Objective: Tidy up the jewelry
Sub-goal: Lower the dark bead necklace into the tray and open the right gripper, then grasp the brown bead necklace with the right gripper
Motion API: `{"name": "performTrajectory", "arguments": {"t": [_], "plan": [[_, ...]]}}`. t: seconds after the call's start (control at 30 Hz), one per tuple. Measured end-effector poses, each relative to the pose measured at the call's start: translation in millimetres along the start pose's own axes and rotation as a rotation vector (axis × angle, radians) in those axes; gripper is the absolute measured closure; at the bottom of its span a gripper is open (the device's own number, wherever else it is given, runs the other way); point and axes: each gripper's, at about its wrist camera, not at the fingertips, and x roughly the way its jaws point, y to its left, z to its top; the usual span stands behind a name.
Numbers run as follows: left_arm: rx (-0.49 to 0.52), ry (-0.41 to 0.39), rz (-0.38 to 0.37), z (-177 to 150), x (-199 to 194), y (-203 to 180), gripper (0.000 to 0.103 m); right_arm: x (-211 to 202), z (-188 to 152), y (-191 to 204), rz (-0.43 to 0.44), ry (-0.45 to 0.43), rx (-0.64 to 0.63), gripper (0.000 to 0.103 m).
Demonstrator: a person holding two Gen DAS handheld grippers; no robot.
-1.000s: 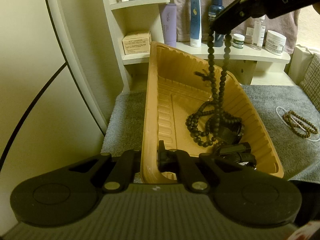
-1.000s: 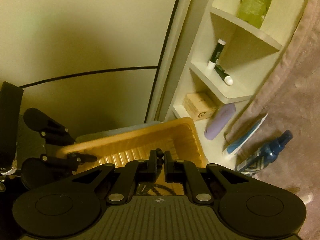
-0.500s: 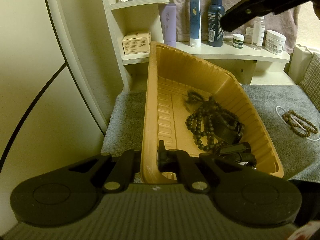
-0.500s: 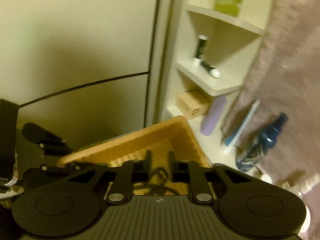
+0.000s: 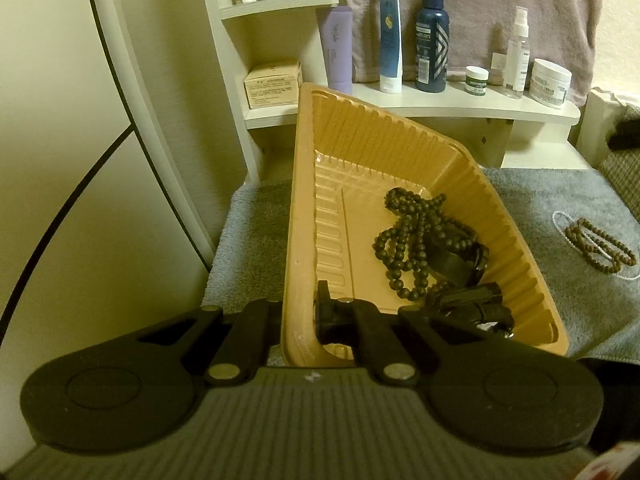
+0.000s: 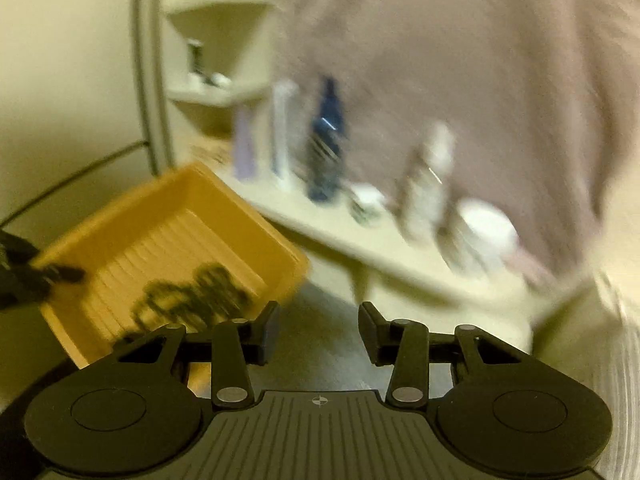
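Observation:
My left gripper point(image 5: 300, 308) is shut on the near left rim of a tilted orange plastic tray point(image 5: 384, 132). A dark bead necklace point(image 5: 404, 240) lies heaped in the tray beside a black watch-like piece point(image 5: 460, 260). A brown bead bracelet point(image 5: 600, 244) lies on the grey towel point(image 5: 540, 208) to the right. In the blurred right wrist view my right gripper point(image 6: 318, 330) hangs over the towel, right of the tray point(image 6: 192, 208). Its jaws are opening, with nothing between them. The beads point(image 6: 192, 300) show as a dark smear.
A cream shelf point(image 5: 440, 110) behind the tray holds several bottles, tubes and jars, with a small box point(image 5: 272, 84) on a lower corner shelf. A mauve cloth point(image 5: 480, 8) hangs behind. A pale wall panel stands close on the left.
The right gripper let go of the dark bead necklace, which dropped into the tray. It then opened, rolled and swung to the right, leaving the left wrist view. The left gripper stayed put.

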Motion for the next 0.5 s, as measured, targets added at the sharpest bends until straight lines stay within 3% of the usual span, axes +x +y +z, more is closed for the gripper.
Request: {"name": "performTrajectory", "arguments": {"t": [0.3, 0.5], "plan": [[0.008, 0.003, 0.007, 0.4, 0.0, -1.9, 0.1, -3.3, -62.3, -23.9, -0.084, 0.037, 0.167, 0.06], [0.006, 0.004, 0.009, 1.0, 0.0, -1.8, 0.1, -0.6, -89.7, -28.1, -0.132, 0.065, 0.176, 0.06]]}}
